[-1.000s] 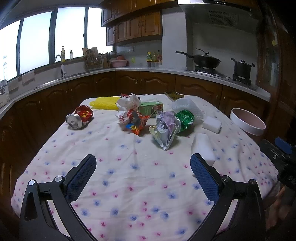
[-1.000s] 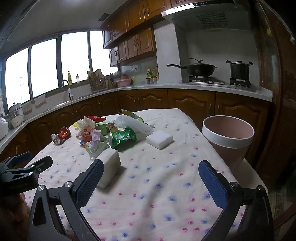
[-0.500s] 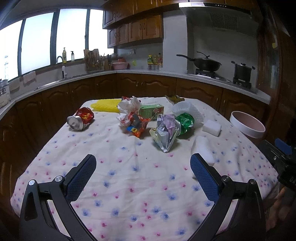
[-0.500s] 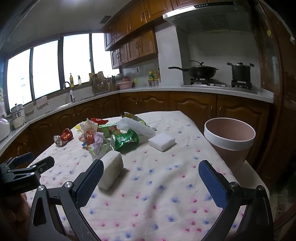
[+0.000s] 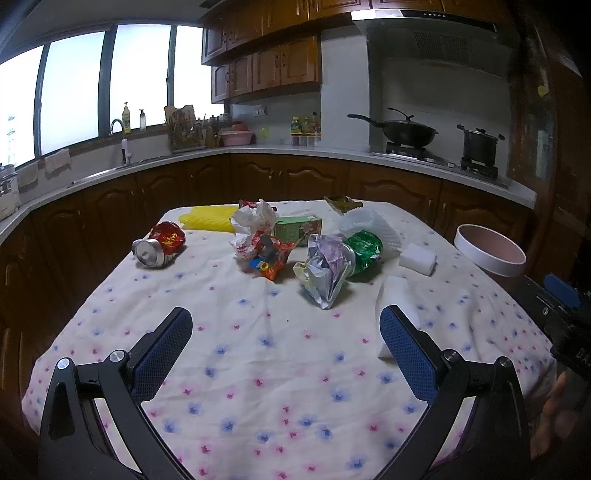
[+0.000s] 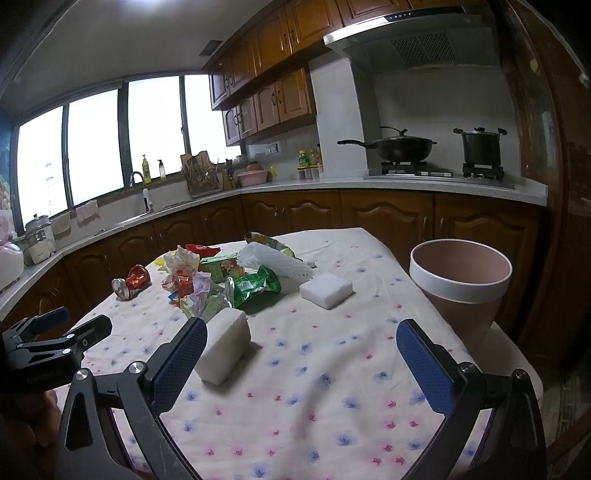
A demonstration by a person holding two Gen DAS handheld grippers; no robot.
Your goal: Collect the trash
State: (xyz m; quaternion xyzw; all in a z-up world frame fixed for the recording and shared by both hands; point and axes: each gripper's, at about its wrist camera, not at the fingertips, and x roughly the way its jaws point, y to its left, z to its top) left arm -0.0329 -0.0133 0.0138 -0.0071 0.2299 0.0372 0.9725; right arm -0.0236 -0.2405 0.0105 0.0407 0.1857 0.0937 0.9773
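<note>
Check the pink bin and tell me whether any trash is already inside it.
No. In the right wrist view the pink bin shows only its bare inner wall, while the wrappers lie on the table.

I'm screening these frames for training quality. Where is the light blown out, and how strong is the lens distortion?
Left wrist view: the windows are blown out white, the counter edge bows with fisheye curvature, and the right corners go dark. Right wrist view: the windows are again overexposed, a ceiling glare clips at the top, and the floral tablecloth stays sharp.

Dim interior; overexposed windows [image 5: 92,92] supply daylight from the left; fisheye curvature and dark vignetting at edges.
</note>
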